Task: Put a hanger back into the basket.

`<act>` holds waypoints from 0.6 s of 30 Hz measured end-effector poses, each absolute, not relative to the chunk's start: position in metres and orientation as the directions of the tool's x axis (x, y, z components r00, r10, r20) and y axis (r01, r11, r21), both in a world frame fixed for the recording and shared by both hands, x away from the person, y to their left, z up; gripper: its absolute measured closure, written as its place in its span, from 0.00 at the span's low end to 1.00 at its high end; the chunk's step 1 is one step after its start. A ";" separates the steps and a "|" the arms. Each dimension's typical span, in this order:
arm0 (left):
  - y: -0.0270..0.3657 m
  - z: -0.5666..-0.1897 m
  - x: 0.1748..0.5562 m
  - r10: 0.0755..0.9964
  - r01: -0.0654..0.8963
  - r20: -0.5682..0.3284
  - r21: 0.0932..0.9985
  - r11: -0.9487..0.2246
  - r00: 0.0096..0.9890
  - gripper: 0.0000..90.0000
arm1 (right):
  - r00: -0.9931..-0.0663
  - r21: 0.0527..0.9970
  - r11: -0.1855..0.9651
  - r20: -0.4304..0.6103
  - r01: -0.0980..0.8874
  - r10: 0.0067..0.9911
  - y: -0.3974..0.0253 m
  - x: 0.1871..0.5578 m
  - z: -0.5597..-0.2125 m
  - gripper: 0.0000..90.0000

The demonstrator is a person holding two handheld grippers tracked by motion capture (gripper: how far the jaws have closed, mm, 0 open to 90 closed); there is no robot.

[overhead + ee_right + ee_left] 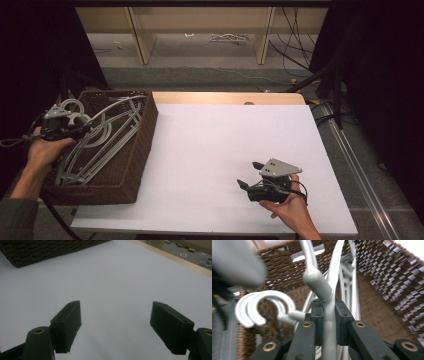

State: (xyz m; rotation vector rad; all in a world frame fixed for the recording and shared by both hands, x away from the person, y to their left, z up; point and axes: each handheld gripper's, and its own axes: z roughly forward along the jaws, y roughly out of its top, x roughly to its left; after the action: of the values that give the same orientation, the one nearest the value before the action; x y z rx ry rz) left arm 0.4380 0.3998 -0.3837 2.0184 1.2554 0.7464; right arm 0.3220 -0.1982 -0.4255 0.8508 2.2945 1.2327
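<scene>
Table point(215, 150): white top across the centre of the high view, bare where my right hand waits.

Basket point(142, 145): dark woven, left of frame, standing on the table's left edge; it holds a tangle of grey hangers point(107, 135) lying crosswise over one another.

Hanger in hand point(329, 315): one grey hanger, its stem pinched just below the neck, at centre of the left gripper view; its hook runs up out of the top of the frame. A neighbour's hook point(262, 307) curls at the left, close against it.

Left gripper point(62, 125): mine, over the basket's upper-left corner, jaws closed tight on that stem.

Right gripper point(252, 177): mine, lower right of the high view, jaws spread wide and holding nothing above the bare table.

Risk, as I judge it: a lift may drag the neighbouring hook or interlaced arms along, snag on the basket wall, or twist the round stem out of my narrow pinch.
</scene>
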 end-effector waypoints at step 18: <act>0.397 -0.404 0.461 0.921 0.629 0.156 0.688 -0.361 0.357 0.88 | -0.733 0.841 0.431 -0.061 0.327 0.677 -0.198 0.322 -0.426 0.29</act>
State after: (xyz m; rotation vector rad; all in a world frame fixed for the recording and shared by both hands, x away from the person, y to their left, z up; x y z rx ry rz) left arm 0.4610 0.3972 -0.4039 2.1010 1.3421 0.7329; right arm 0.3216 -0.1981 -0.4259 0.8539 2.2973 1.2231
